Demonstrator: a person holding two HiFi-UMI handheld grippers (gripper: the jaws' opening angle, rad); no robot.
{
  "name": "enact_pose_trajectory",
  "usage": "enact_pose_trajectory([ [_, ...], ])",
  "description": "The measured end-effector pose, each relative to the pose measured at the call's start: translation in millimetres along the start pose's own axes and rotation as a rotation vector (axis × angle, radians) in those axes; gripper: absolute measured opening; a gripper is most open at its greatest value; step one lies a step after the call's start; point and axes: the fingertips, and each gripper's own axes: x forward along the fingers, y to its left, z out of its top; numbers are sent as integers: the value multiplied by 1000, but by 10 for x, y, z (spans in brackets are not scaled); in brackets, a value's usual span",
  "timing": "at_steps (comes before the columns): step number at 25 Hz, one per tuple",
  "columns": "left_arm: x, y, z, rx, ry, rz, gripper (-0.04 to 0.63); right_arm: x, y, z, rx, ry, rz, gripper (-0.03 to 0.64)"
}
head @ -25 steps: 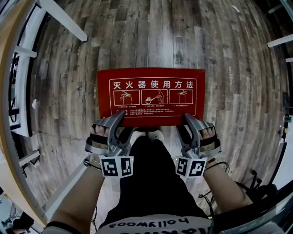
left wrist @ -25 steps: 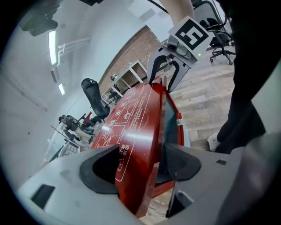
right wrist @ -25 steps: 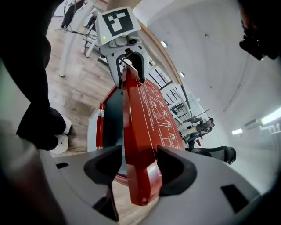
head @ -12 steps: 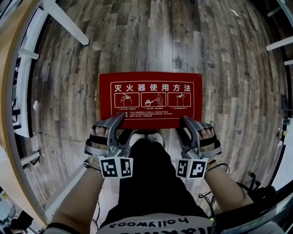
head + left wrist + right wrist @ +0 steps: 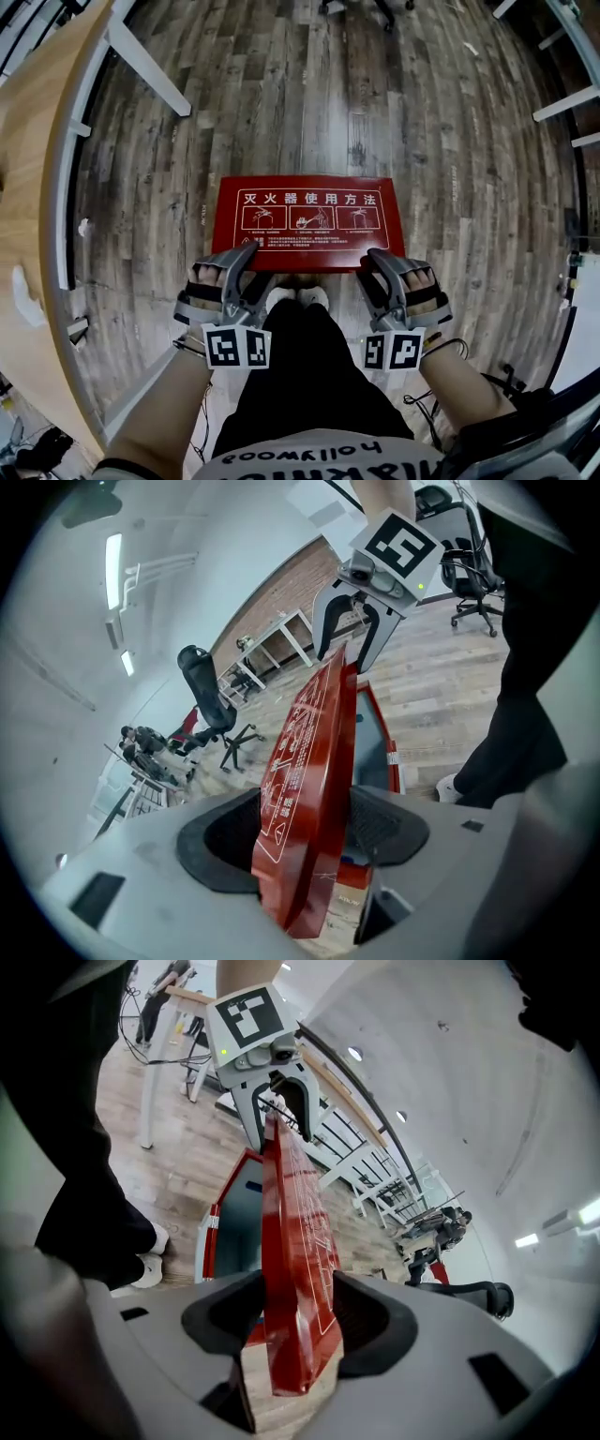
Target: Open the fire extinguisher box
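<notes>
The red lid of the fire extinguisher box carries white instruction pictures and is tilted up from its near edge. My left gripper is shut on the lid's near left corner, and my right gripper is shut on the near right corner. In the left gripper view the lid stands edge-on between the pads of the left gripper, with the box's grey inside beyond it. The right gripper view shows the lid held the same way in the right gripper, and the box opening lies to the left.
The box stands on a wood plank floor. A wooden table with white legs runs along the left. A chair base shows at the top. The person's shoes stand just before the box. Cables lie at the lower right.
The lid's near edge has come up with both grippers on it, so the lid looks shorter from above. Neither gripper has shifted its hold on its corner.
</notes>
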Motion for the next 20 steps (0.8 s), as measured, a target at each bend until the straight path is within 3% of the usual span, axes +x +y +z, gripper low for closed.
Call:
enact_pose_trajectory([
  [7, -194, 458, 240, 5, -28, 13, 290, -211, -487, 103, 77, -39, 4, 219],
  [15, -102, 1219, 329, -132, -95, 33, 277, -106, -1268, 181, 132, -75, -33, 199],
  [20, 53, 1426, 289, -121, -105, 15, 235, 51, -1555, 170, 201, -57, -27, 172],
])
